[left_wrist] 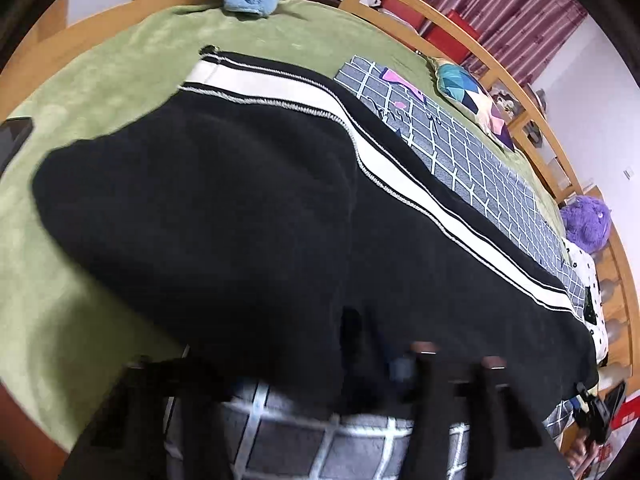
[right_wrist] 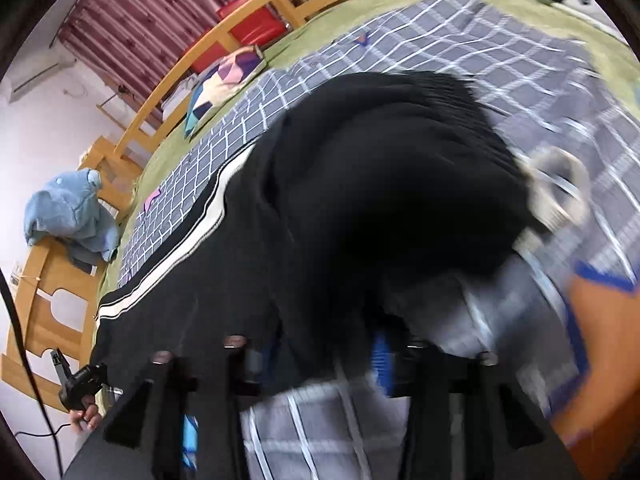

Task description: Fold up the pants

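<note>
- Black pants [left_wrist: 240,208] drape right over the left gripper [left_wrist: 304,364], whose fingers are buried in cloth; I cannot tell its grip.
- Right gripper [right_wrist: 320,356] is likewise hidden under the waistband; its grip is unclear.
- White-striped leg edge [left_wrist: 400,184] runs beside the grid blanket [left_wrist: 480,160].
- Green bedspread [left_wrist: 100,92] lies bare toward the wooden bed frame [left_wrist: 460,40].

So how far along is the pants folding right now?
Early to midway, I'd guess. The black pants lie along the bed, legs apparently stacked, white stripe on the far edge. The left gripper and right gripper sit at the near edge, jaws hidden by cloth. The lengthwise folds remain.
</note>
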Tool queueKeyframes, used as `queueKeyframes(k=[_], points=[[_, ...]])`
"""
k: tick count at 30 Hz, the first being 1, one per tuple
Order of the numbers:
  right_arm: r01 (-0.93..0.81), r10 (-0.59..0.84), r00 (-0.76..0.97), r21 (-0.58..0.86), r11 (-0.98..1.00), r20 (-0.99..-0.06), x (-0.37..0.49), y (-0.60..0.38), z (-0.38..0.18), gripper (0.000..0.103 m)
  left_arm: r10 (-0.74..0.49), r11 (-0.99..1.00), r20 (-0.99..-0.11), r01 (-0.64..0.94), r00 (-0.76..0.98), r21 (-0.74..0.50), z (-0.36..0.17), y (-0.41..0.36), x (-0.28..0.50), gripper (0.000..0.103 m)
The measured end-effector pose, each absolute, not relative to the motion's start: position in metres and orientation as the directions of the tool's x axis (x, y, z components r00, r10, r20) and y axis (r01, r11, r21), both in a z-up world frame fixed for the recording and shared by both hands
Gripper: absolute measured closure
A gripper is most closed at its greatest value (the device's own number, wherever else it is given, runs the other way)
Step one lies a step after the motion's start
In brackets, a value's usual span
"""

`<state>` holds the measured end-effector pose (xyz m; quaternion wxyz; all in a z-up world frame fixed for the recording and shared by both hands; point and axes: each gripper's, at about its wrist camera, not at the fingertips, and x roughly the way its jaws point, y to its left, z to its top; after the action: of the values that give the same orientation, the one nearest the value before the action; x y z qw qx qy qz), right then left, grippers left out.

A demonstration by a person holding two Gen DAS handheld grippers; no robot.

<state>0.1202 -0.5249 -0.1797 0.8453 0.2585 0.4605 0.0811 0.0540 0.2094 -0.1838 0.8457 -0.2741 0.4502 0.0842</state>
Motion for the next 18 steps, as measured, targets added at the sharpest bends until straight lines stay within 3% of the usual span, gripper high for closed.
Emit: queueKeyframes(k=[4,9,10,11,13,15,16,17,18], points=[[0.161,0.392,0.674,0.641,0.750,-0.627,0.089,-0.563,-0.179,0.032,-0.071,0.842,-0.813,-0.402,0.578,-0.359,-0.178,0.204,0.043,0.037],[0.168,0.472,0.766,0.845,0.508,-0.436,0.108,-0.589,-0.192,0.025,-0.065,0.836,-0.822,-0.419,0.566,-0.354,-0.178,0.193,0.037,0.037],[0.170,0.477,0.780,0.870,0.463,-0.406,0.116,-0.591,-0.194,0.014,-0.062,0.836,-0.823,-0.421,0.564,-0.351,-0.179,0.191,0.036,0.037],[0.172,0.472,0.794,0.887,0.430,-0.382,0.125,-0.592,-0.195,0.006,-0.059,0.838,-0.827,-0.422,0.560,-0.346,-0.179,0.190,0.036,0.037],[0.217,0.431,0.807,0.882,0.418,-0.403,0.144,-0.594,-0.195,0.006,-0.049,0.843,-0.833,-0.425,0.551,-0.330,-0.180,0.185,0.040,0.037],[0.287,0.391,0.795,0.855,0.431,-0.464,0.160,-0.597,-0.188,0.013,-0.039,0.849,-0.835,-0.423,0.549,-0.317,-0.180,0.182,0.043,0.037],[0.304,0.368,0.792,0.838,0.454,-0.487,0.163,-0.594,-0.182,0.045,-0.034,0.851,-0.834,-0.422,0.550,-0.312,-0.179,0.181,0.042,0.037],[0.296,0.324,0.795,0.794,0.531,-0.513,0.170,-0.593,-0.164,0.088,-0.027,0.855,-0.833,-0.419,0.552,-0.305,-0.179,0.180,0.043,0.037],[0.234,0.344,0.795,0.776,0.586,-0.500,0.178,-0.591,-0.149,0.090,-0.025,0.858,-0.833,-0.416,0.553,-0.302,-0.178,0.180,0.044,0.037]])
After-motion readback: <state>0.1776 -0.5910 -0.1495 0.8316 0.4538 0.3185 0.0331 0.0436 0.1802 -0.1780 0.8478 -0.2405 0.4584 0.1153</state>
